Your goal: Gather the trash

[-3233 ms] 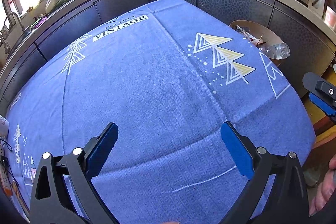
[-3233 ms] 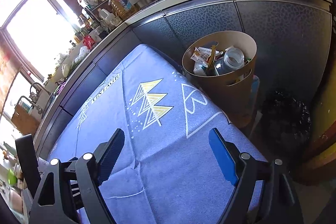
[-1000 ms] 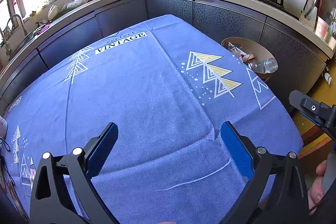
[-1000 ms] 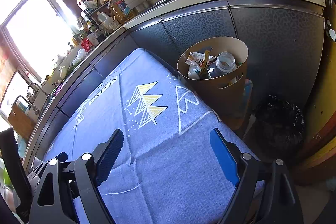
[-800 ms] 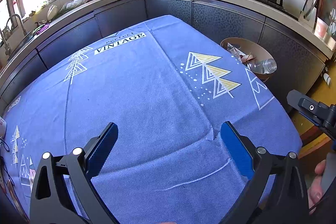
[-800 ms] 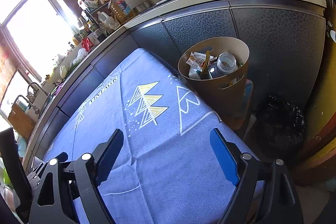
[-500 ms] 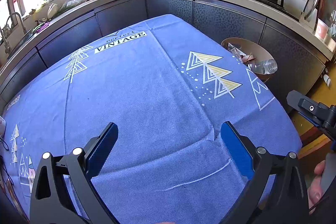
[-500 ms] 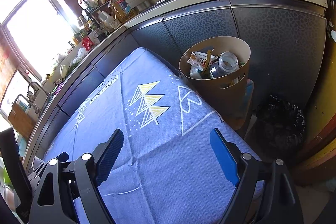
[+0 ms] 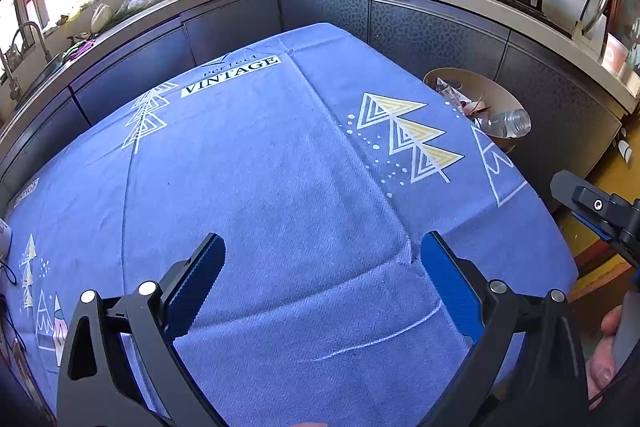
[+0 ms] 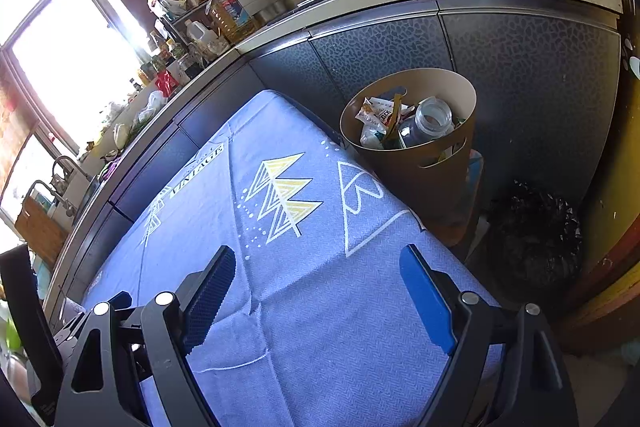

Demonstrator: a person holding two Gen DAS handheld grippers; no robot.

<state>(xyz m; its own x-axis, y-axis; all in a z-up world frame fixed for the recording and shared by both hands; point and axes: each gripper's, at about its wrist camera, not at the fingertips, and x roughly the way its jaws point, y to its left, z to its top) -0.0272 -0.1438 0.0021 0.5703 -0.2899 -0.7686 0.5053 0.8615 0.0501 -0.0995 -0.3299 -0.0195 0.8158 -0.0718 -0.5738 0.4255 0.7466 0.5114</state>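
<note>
Since both tongs stand wide with nothing between the pads, the step in hand looks like a final sweep, not a grab. Left gripper (image 9: 320,275) and right gripper (image 10: 316,287) hang over the blue tablecloth (image 9: 260,167), which shows no litter in either view. Trash sits in the tan bin (image 10: 428,179) just past the table's far right corner: wrappers (image 10: 376,115) plus a clear bottle (image 10: 432,119), which lies tilted with one end near the rim. Judgement: collection near done. To finish well, scan the cloth edges and the floor by the black bag (image 10: 536,239), keep the jaws wide, and approach any stray piece low. Bin is crowded, so drop in the centre.
</note>
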